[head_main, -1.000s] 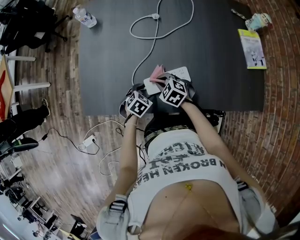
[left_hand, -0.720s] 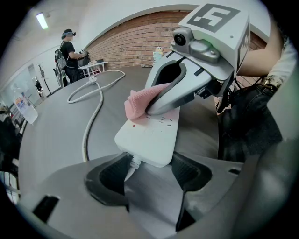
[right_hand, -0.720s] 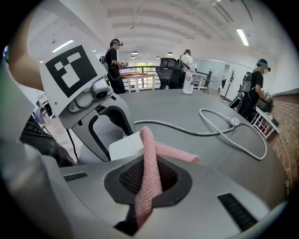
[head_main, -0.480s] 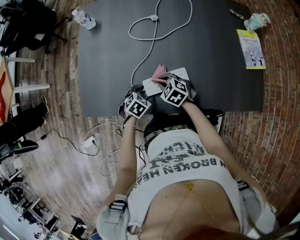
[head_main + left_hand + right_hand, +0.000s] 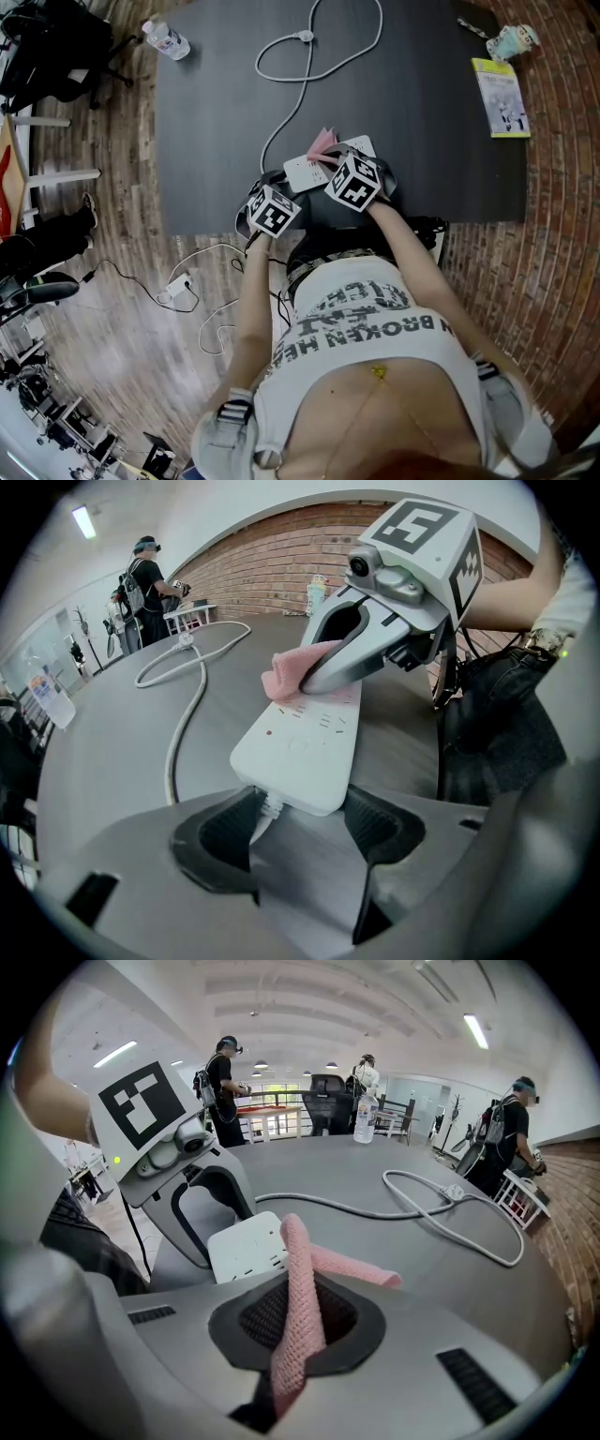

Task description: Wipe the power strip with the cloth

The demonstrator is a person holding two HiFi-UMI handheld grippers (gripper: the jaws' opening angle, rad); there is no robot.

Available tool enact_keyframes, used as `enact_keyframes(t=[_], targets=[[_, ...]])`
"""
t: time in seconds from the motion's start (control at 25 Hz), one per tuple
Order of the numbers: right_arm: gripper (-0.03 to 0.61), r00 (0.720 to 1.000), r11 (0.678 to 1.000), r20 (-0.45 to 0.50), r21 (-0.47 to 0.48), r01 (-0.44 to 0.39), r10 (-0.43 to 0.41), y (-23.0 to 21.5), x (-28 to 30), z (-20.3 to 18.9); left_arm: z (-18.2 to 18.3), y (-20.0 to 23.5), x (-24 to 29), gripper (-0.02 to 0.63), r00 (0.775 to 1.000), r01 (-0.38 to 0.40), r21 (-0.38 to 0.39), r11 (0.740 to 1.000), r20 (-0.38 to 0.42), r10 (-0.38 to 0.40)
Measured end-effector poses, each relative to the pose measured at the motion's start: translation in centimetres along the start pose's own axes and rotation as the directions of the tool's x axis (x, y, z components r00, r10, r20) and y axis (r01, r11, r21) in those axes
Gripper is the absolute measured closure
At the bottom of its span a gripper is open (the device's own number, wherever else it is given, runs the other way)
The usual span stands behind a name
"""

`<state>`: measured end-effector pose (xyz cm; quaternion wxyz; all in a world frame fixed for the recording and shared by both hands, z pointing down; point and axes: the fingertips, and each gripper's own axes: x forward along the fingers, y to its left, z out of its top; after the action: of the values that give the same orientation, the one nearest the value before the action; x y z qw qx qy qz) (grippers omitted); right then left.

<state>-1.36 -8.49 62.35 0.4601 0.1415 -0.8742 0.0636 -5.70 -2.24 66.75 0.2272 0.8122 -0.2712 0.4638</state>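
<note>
A white power strip [image 5: 307, 171] lies near the front edge of the black table [image 5: 216, 112], and its white cable [image 5: 309, 56] loops off to the far side. My left gripper [image 5: 300, 808] is closed on the cable end of the strip [image 5: 298, 747], with one pad at each side. A pink cloth [image 5: 302, 1288] is pinched in my right gripper [image 5: 300, 1321], which is shut. The cloth's free end [image 5: 292, 672] drapes over the far half of the strip. In the head view the pink cloth [image 5: 322, 141] sticks out beyond the right gripper's marker cube [image 5: 355, 181].
A water bottle [image 5: 167, 37] lies at the table's far left corner. A yellow booklet [image 5: 500, 97] and a small cup-like object [image 5: 514, 39] sit at the far right. Cables and a white adapter [image 5: 178, 281] lie on the wooden floor. People stand in the background.
My right gripper has slid a little to the right along the strip with the cloth. The left gripper has stayed on the strip's end.
</note>
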Motion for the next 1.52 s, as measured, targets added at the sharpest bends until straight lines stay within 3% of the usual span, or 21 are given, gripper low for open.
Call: enact_keyframes(t=[0.56,1.52], targets=[[0.561,1.000,1.000,-0.008,-0.005,0.009,-0.009,-0.6,-0.5,-0.7,0.0,-0.1,0.0,0.336,1.000,0.001,-0.001,1.000,-0.004,-0.001],[0.561,0.997,0.995,-0.018,0.068,0.074,-0.073,-3.1,-2.3,-3.2,0.1,-0.1,0.0,0.336,1.000,0.002,-0.003,1.000,-0.011,-0.002]])
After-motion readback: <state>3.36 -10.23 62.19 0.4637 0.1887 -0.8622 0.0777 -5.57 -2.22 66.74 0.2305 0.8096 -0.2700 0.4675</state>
